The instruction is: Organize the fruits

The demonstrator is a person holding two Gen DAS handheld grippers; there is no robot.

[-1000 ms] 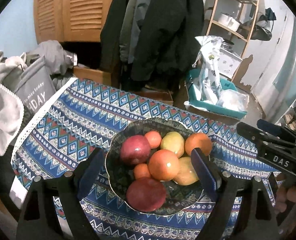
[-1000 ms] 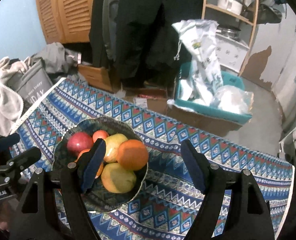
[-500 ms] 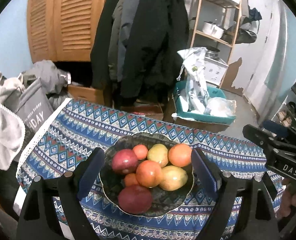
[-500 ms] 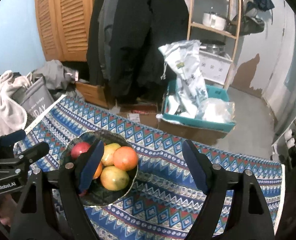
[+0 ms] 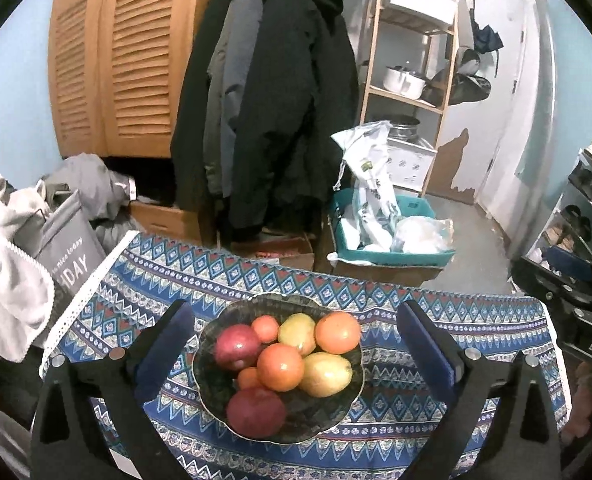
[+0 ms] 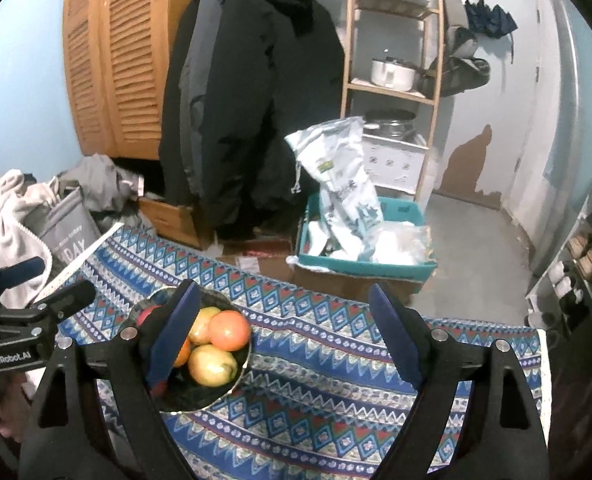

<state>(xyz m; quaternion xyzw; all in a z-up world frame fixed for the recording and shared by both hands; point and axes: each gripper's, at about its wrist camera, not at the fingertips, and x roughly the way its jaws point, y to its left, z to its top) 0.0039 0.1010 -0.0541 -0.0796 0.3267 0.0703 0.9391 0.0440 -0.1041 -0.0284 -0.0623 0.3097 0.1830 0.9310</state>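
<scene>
A dark patterned bowl point(image 5: 215, 392) sits on the blue patterned tablecloth point(image 5: 476, 332), holding two red apples point(image 5: 237, 346), several oranges point(image 5: 338, 332) and two yellow-green mangoes point(image 5: 326, 374). My left gripper point(image 5: 293, 346) hovers above the bowl, its jaws opening wide with nothing pressed between them. In the right wrist view the bowl point(image 6: 239, 376) lies at the lower left, partly hidden by a finger. My right gripper point(image 6: 285, 338) hangs over the bare cloth right of the bowl, jaws opening, empty. Each gripper shows at the edge of the other's view.
Beyond the table's far edge stand a teal bin point(image 5: 392, 256) with white bags, cardboard boxes, hanging dark coats point(image 5: 279, 112) and a wooden shelf point(image 5: 412, 60). A grey bag point(image 5: 65, 256) and a pale towel point(image 5: 3, 280) sit off the left edge.
Both grippers have risen and drawn back from the table, so the bowl looks smaller and lower. Both pairs of jaws stand wider than before. The fruit has not moved.
</scene>
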